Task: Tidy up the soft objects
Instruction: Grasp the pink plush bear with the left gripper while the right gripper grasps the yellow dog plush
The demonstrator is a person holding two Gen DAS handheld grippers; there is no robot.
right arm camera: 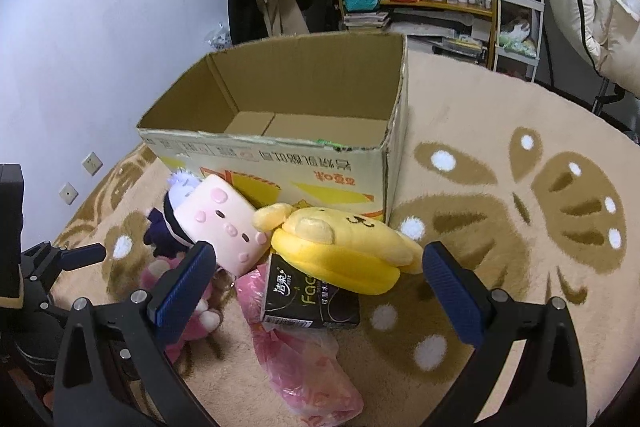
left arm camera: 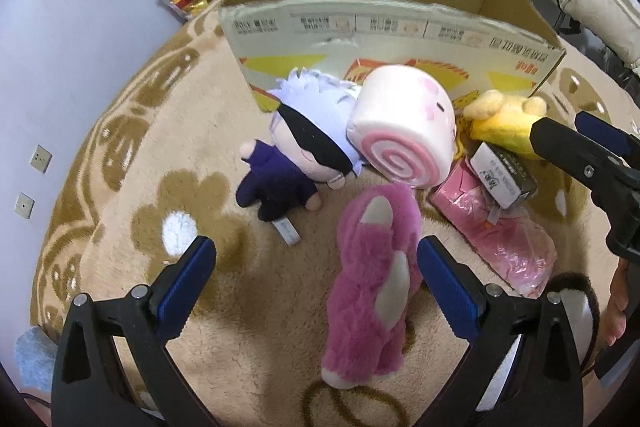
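**Both grippers open over the plush pile**

Left gripper (left arm camera: 316, 279) jaws wide apart – the pink fuzzy plush (left arm camera: 370, 287) lies on the rug (left arm camera: 120, 187) between them, nearer the right finger, not clamped. Right gripper (right arm camera: 320, 287) also spread open, holding nothing – hovering above the yellow dog plush (right arm camera: 344, 243) and black tissue pack (right arm camera: 310, 301), which rests on a pink plastic bag (right arm camera: 304, 367). Pink roll pillow (left arm camera: 404, 131) leans on the blindfolded doll (left arm camera: 304, 147). All sit just near of the open cardboard box (right arm camera: 280, 163).
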